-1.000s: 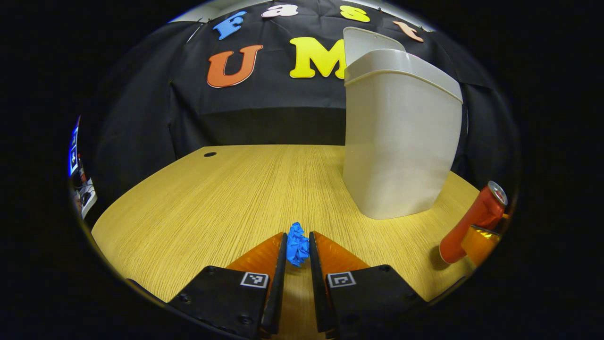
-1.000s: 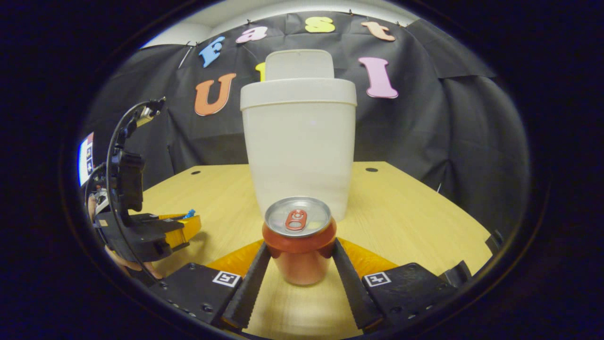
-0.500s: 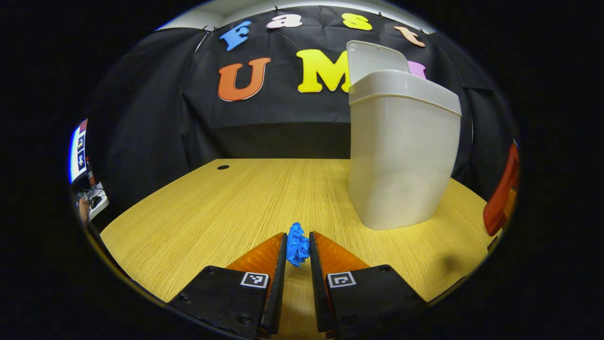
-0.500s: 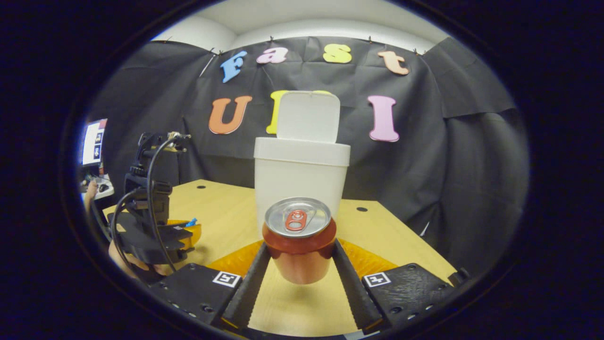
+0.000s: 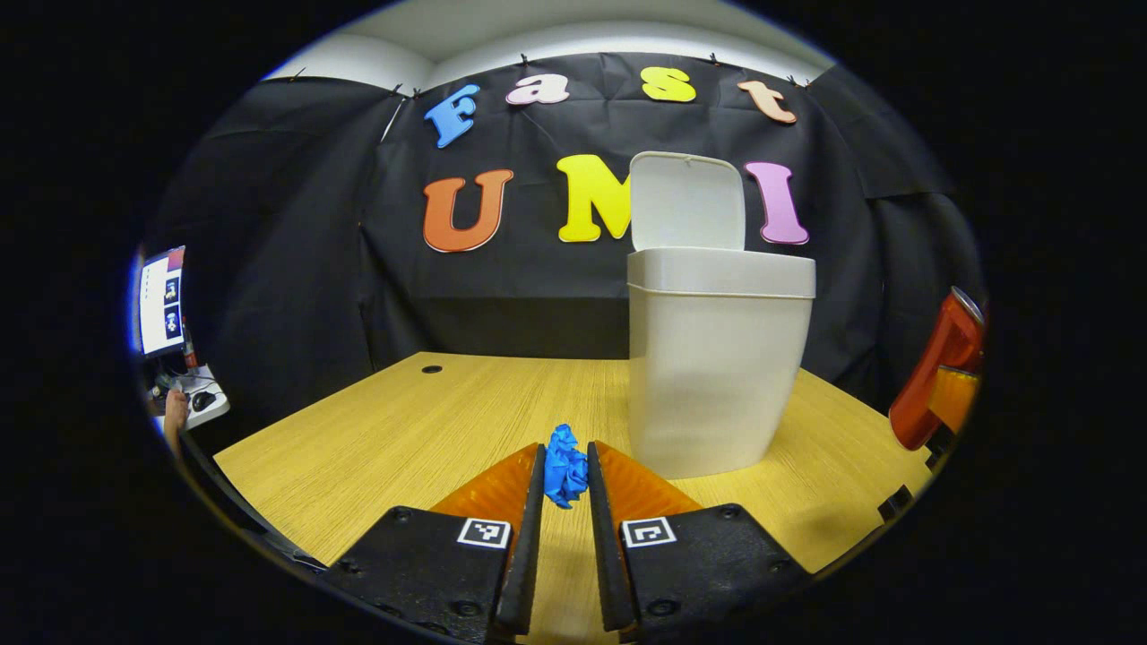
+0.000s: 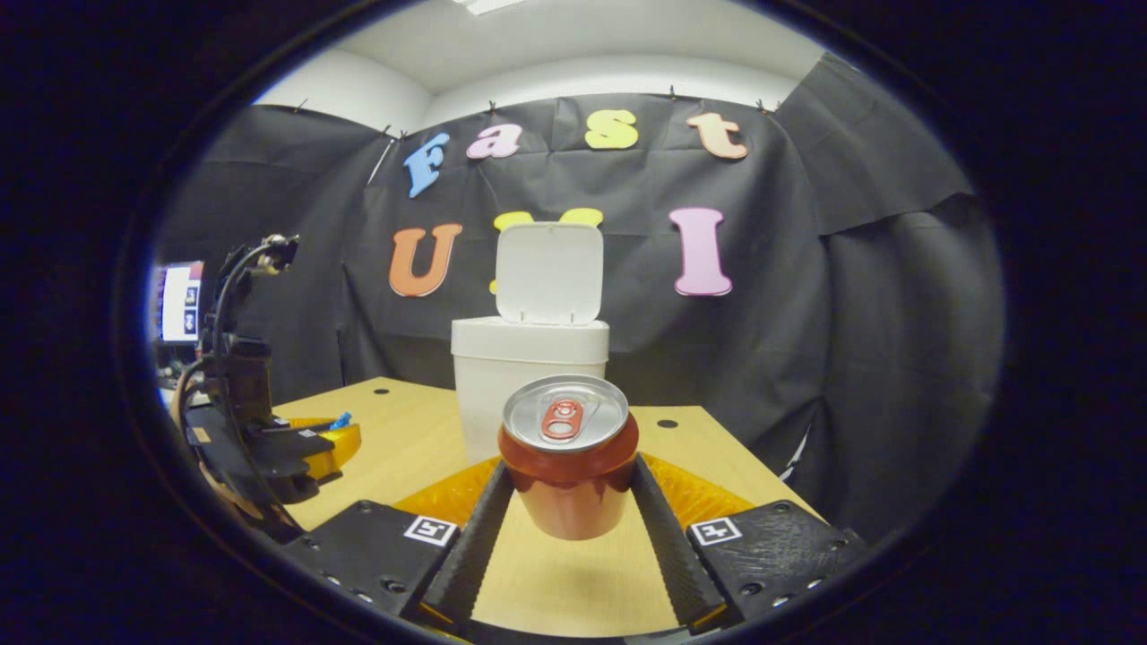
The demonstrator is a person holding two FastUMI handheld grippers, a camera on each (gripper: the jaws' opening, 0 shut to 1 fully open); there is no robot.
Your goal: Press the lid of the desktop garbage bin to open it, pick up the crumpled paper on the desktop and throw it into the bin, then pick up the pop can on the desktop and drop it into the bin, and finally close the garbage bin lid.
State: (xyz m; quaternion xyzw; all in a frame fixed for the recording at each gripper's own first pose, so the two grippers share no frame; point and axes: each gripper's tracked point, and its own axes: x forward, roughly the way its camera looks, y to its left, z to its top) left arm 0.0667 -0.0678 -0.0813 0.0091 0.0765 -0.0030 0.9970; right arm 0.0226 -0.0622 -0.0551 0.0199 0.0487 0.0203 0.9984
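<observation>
Both grippers loaded: left gripper (image 5: 564, 466) pinching crumpled paper (image 5: 564, 461); right gripper (image 6: 568, 488) clamping pop can (image 6: 567, 452)

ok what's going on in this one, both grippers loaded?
Yes. The left gripper is shut on the crumpled blue paper, and the right gripper is shut on the red pop can, held upright above the wooden desk. The white bin stands on the desk ahead of both, its lid flipped up. Neither item is over the bin opening yet.
</observation>
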